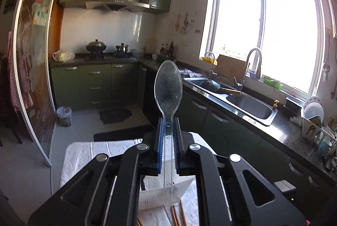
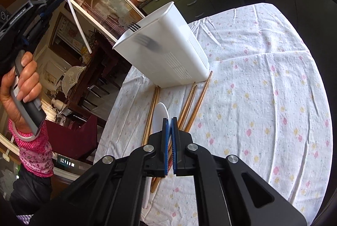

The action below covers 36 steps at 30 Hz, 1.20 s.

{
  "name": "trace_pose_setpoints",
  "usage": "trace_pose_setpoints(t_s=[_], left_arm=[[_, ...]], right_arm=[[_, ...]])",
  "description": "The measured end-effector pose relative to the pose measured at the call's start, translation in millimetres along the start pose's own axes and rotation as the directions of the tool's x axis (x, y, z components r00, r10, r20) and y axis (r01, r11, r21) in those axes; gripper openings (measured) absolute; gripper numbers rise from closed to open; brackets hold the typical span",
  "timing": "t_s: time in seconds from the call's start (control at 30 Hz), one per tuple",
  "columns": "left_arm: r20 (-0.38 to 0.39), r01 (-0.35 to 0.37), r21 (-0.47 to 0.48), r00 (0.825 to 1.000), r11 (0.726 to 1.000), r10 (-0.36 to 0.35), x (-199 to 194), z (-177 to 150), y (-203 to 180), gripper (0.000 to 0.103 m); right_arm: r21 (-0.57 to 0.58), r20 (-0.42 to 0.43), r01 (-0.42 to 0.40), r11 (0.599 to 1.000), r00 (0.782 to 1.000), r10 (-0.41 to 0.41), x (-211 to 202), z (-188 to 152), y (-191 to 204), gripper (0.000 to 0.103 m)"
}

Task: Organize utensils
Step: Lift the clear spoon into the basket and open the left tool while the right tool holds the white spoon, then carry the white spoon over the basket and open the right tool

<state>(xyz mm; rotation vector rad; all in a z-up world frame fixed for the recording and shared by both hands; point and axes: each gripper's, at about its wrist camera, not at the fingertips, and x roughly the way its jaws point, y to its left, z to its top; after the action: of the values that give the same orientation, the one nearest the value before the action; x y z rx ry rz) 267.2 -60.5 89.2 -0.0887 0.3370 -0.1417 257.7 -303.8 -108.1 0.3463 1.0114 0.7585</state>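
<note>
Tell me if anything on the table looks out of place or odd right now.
Several wooden chopsticks and a white spoon lie loose on the floral cloth beside the white utensil holder, which already has a dark fork inside. The left tongs hold a clear plastic spoon up in the air.

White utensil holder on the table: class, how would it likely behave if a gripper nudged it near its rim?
The white utensil holder looks tall, thin-walled and nearly empty, so probably light and apt to tip. On the floral cloth it may drag wrinkles rather than slide.
</note>
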Motion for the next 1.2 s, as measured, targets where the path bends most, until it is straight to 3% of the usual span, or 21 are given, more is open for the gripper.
trace_pose_setpoints(t_s=[0.13,0.43,0.53,0.57,0.67,0.77,0.87,1.0,1.07,1.1,1.2], left_arm=[[0.096,-0.065,0.023,0.993,0.998,0.063,17,0,2,0.008],[0.010,-0.123,0.016,0.992,0.992,0.123,55,-41,15,0.008],[-0.003,-0.134,0.009,0.991,0.991,0.134,60,-50,24,0.030],[0.002,-0.135,0.003,0.991,0.991,0.135,59,-52,27,0.038],[0.009,-0.133,-0.012,0.991,0.991,0.133,56,-55,35,0.041],[0.009,-0.127,-0.030,0.992,0.991,0.128,49,-56,42,0.041],[0.007,-0.128,-0.045,0.992,0.991,0.128,40,-58,48,0.042],[-0.014,-0.122,-0.065,0.992,0.990,0.121,27,-63,57,0.047],[-0.030,-0.118,-0.065,0.993,0.991,0.116,21,-69,60,0.047],[-0.039,-0.114,-0.060,0.993,0.992,0.112,18,-71,60,0.048],[-0.054,-0.110,-0.055,0.993,0.992,0.107,10,-77,60,0.049]], right_arm=[[-0.011,0.017,0.005,1.000,1.000,-0.005,-6,1,2,0.004],[-0.114,0.164,0.066,0.991,0.985,-0.046,-37,28,39,0.004],[-0.144,0.252,0.109,0.984,0.965,-0.070,-50,50,60,0.004],[-0.150,0.288,0.124,0.981,0.955,-0.076,-54,59,66,0.004],[-0.167,0.409,0.182,0.969,0.907,-0.100,-67,84,87,0.004],[-0.176,0.546,0.258,0.950,0.829,-0.123,-79,106,110,0.004],[-0.181,0.667,0.379,0.907,0.726,-0.170,-76,124,133,0.004],[-0.178,0.720,0.514,0.839,0.649,-0.246,-42,139,145,0.004],[-0.179,0.722,0.558,0.810,0.634,-0.277,-21,141,143,0.004],[-0.182,0.714,0.565,0.805,0.639,-0.287,-10,141,139,0.004],[-0.196,0.667,0.560,0.805,0.678,-0.309,19,139,127,0.004]])
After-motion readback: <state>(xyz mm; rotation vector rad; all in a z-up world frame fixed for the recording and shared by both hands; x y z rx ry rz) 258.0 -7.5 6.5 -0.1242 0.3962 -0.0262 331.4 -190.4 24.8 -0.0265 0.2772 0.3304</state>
